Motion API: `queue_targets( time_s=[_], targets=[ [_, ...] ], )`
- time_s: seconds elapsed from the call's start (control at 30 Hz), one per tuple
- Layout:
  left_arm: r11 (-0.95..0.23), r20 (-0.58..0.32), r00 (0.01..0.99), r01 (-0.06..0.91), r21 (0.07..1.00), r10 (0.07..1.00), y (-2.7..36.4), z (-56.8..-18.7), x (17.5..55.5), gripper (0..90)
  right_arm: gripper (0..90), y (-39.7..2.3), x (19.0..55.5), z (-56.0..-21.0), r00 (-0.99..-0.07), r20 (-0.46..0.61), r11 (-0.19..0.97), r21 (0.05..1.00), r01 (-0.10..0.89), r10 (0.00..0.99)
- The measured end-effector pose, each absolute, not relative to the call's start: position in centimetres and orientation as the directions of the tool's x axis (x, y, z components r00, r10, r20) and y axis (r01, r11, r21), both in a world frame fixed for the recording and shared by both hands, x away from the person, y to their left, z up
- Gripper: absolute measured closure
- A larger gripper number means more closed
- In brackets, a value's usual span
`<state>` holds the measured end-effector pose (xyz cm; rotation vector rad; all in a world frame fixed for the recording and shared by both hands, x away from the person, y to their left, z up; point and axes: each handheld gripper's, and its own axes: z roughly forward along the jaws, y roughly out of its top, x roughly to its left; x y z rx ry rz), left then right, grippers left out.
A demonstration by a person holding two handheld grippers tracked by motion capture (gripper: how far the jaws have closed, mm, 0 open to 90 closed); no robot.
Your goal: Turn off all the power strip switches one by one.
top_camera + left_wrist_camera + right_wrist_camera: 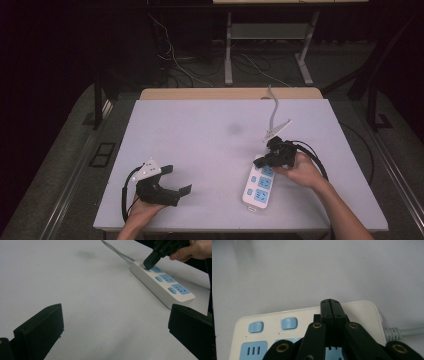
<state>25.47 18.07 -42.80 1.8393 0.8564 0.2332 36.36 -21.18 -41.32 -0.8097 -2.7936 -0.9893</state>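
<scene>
Looking down from the high view, my right gripper (264, 161) rests with jaws closed, tip pressed on the cable end of the power strip (259, 186) — my left gripper (177, 181) sits well to the left of the strip, jaws spread on nothing.

Left gripper view: the strip (162, 283) lies ahead, the right gripper (149, 263) on its far end.

Right gripper view: closed jaws sit over the strip (274, 317) beside two blue switches (289, 323).
</scene>
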Motion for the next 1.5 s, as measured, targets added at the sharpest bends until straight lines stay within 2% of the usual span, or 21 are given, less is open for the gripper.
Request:
queue_targets(
  time_s=[0.6, 1.3, 1.5],
  targets=[
    [-0.193, -0.224, 0.718, 0.449, 0.873, 0.659, 18.3, -42.8, 25.4, 0.0, 90.0, -21.5, 36.0, -41.7, -0.849, 0.237, 0.623, 0.592, 0.512, 0.472],
    [-0.191, -0.228, 0.718, 0.451, 0.872, 0.657, 18.4, -42.8, 25.6, 0.0, 90.0, -21.4, 35.7, -40.9, -0.860, 0.206, 0.655, 0.573, 0.492, 0.467],
    [-0.192, -0.229, 0.721, 0.451, 0.872, 0.654, 18.3, -42.8, 25.6, 0.0, 90.0, -22.5, 35.7, -40.1, -0.851, 0.220, 0.616, 0.607, 0.502, 0.477]
  ],
)
